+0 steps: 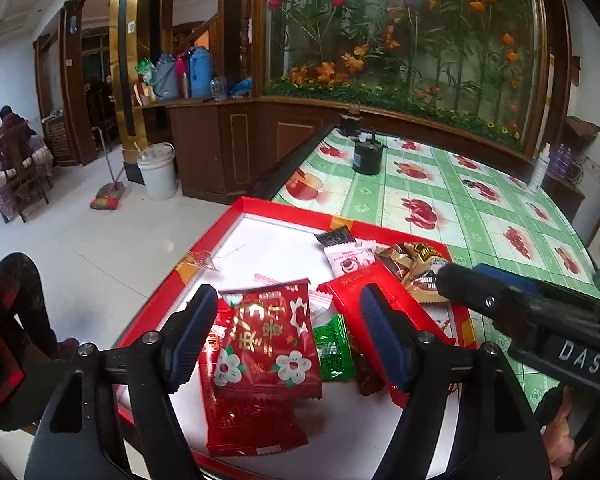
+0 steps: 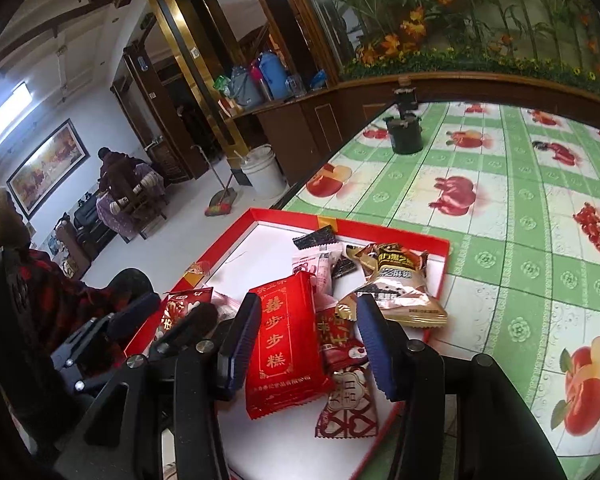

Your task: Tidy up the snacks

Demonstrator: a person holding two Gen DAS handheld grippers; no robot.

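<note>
A red-rimmed white tray (image 1: 236,220) at the table's near corner holds several snack packets. My left gripper (image 1: 288,338) is open above a red packet with white flowers (image 1: 268,344), which lies loose between its fingers beside a small green packet (image 1: 334,350). My right gripper (image 2: 308,344) is open over a long red packet with gold characters (image 2: 284,344), and its pads do not press on it. A gold-brown packet (image 2: 396,288) and a pink-and-white packet (image 2: 316,268) lie further back. The right gripper's body reaches in from the right of the left wrist view.
The table wears a green fruit-print cloth (image 1: 440,192) with a black pot (image 1: 366,158) and a spray bottle (image 1: 540,168) on it. On the floor to the left are a white bucket (image 1: 158,170) and a broom (image 1: 108,196). A red plaid sleeve (image 1: 0,340) is at lower left.
</note>
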